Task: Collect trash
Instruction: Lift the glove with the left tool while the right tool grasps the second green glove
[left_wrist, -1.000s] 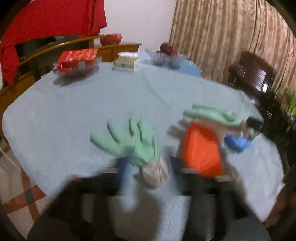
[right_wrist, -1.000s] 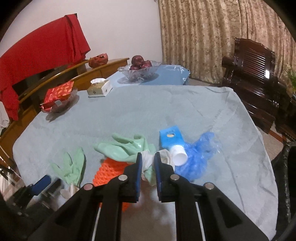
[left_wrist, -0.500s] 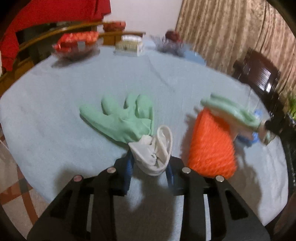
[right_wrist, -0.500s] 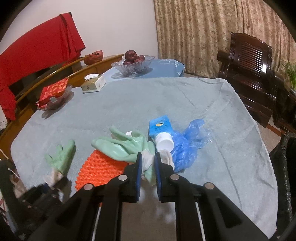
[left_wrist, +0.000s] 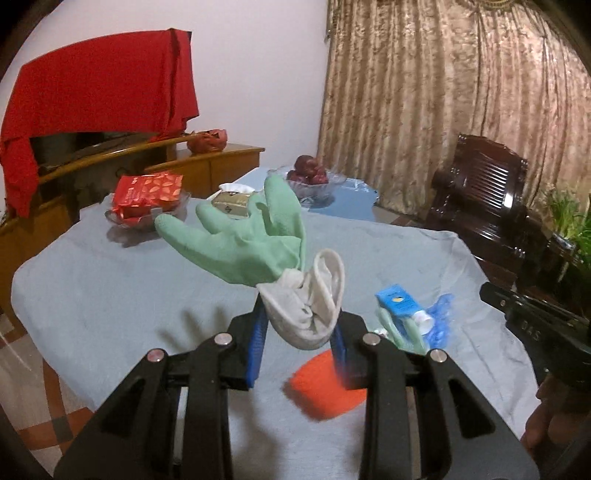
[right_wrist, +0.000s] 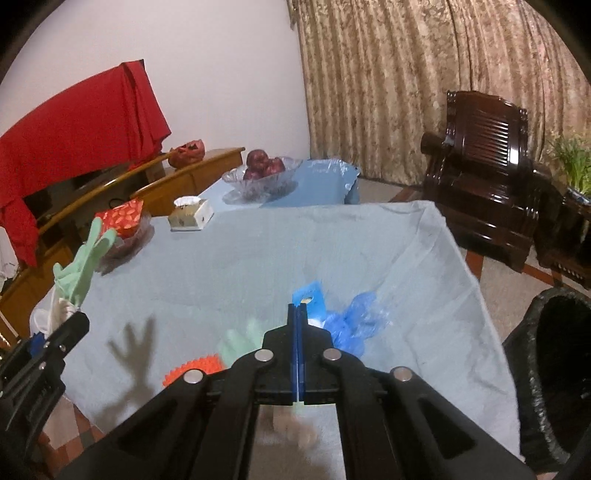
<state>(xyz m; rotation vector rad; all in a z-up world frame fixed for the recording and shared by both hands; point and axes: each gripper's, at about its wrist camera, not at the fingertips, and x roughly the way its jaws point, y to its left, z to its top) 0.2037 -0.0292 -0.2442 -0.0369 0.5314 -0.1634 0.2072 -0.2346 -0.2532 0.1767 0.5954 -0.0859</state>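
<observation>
I see a matt, rubbery green glove (left_wrist: 243, 240) with a soft white knit cuff (left_wrist: 306, 310). The table's pale blue cloth (right_wrist: 258, 258) looks matt and faintly creased. The armchair (right_wrist: 480, 177) is dark, glossy wood. The fruit bowl (right_wrist: 258, 177) is clear glass; the blue bag (right_wrist: 358, 321) is thin, crinkled plastic.

Table w/ pale-blue cloth (right_wrist: 258, 266) — on it: orange mat (left_wrist: 325, 384), blue carton (left_wrist: 397, 304), blue plastic bag (right_wrist: 356, 321), tissue box (right_wrist: 190, 216), glass dish of red packets (left_wrist: 147, 203); second green glove (right_wrist: 240, 341) apparently lying — blurred.
</observation>
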